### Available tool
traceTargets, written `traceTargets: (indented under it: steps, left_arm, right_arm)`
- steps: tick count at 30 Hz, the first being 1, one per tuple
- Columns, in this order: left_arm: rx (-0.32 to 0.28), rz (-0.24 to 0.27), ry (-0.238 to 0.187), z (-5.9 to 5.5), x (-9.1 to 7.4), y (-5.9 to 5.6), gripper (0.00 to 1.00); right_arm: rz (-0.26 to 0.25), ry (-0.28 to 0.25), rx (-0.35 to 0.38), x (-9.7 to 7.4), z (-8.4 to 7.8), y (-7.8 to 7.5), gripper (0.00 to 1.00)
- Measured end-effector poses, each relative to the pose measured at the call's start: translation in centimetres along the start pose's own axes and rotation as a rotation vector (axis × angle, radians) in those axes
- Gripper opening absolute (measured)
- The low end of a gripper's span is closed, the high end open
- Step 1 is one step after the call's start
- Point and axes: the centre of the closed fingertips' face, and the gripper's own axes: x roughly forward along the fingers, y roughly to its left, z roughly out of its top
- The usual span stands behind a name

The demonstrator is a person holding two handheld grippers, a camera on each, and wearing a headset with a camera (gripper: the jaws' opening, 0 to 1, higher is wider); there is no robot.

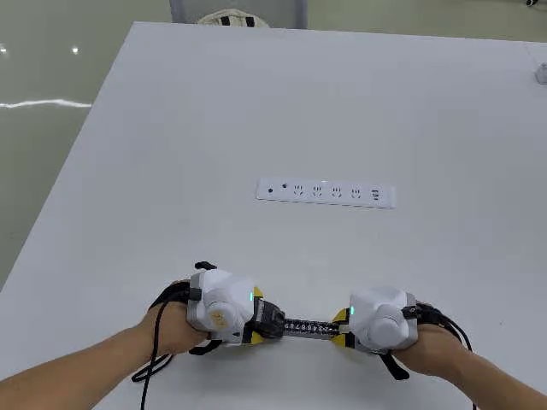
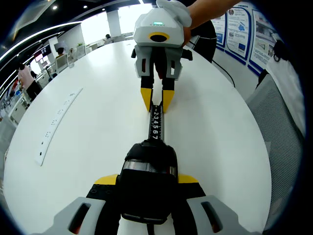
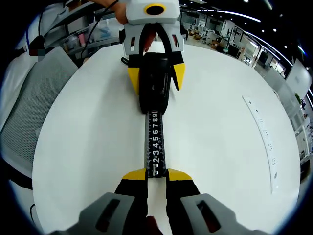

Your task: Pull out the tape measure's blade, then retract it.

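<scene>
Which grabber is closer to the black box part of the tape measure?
Left. The left gripper has its fingers shut around the black case; the right gripper is apart from it, pinching the end of the pulled-out blade.

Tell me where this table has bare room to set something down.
Bare table beyond the power strip to the far edge, and a band on the strip's near side. Crowded at the near edge: left gripper on the tape measure, right gripper on its blade.

Head view overlooks; gripper views face across shared blade.
</scene>
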Motion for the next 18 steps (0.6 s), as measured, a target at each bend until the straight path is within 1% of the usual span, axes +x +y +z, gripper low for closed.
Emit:
traceTargets:
  steps: [18]
  left_arm:
    - [0.0, -0.003, 0.008, 0.0, 0.0, 0.0, 0.38]
  right_arm:
    - [-0.004, 0.012, 0.022, -0.8, -1.4, 0.0, 0.12]
